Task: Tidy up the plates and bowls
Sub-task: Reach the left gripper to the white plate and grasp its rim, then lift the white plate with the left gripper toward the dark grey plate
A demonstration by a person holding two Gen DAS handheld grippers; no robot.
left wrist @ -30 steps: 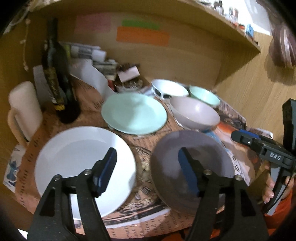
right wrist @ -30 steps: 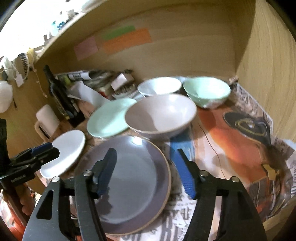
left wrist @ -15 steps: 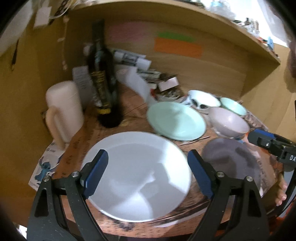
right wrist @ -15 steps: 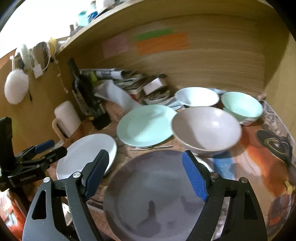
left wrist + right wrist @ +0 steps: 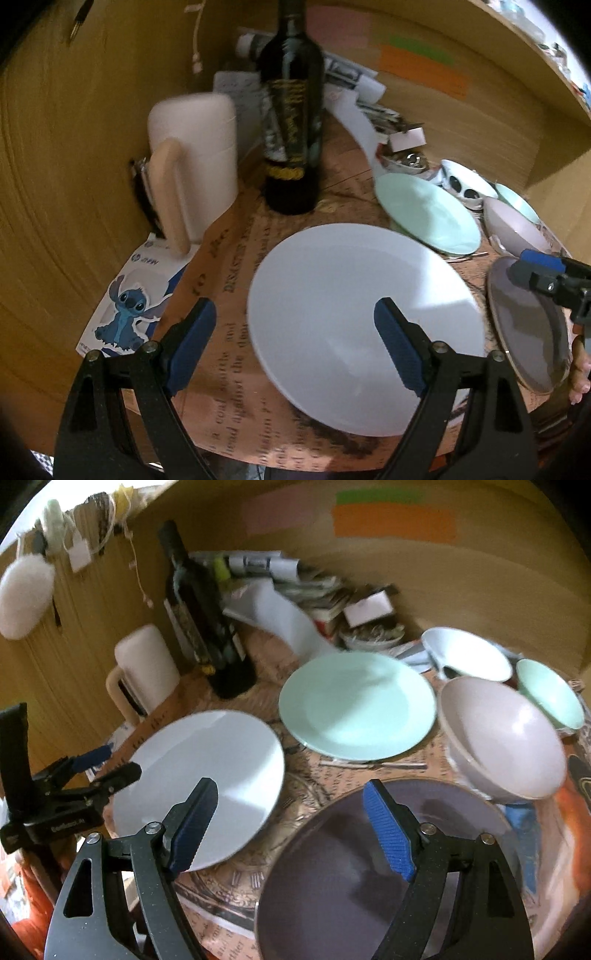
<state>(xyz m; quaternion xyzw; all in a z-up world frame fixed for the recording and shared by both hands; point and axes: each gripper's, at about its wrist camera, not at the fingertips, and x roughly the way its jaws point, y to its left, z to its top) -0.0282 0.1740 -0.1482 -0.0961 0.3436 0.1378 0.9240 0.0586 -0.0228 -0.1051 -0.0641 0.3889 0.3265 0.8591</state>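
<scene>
Both tools stand wide and empty over the newspaper-covered worktop [image 5: 236, 373]: the left tool [image 5: 291, 350] straddles the near-left rim of the white plate [image 5: 365, 317], the right tool [image 5: 288, 830] hangs between that plate and the grey plate [image 5: 388, 893] (mint plate [image 5: 356, 705] and three bowls lie behind).

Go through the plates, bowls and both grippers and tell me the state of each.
White plate: flat, empty.
Mint plate: flat, empty.
Dark plate: flat, empty.
Pale bowl: upright, empty.
Mint bowl: upright, empty.
White bowl: upright.
Left hand-held gripper: open, holding nothing.
Right hand-held gripper: open, holding nothing.
</scene>
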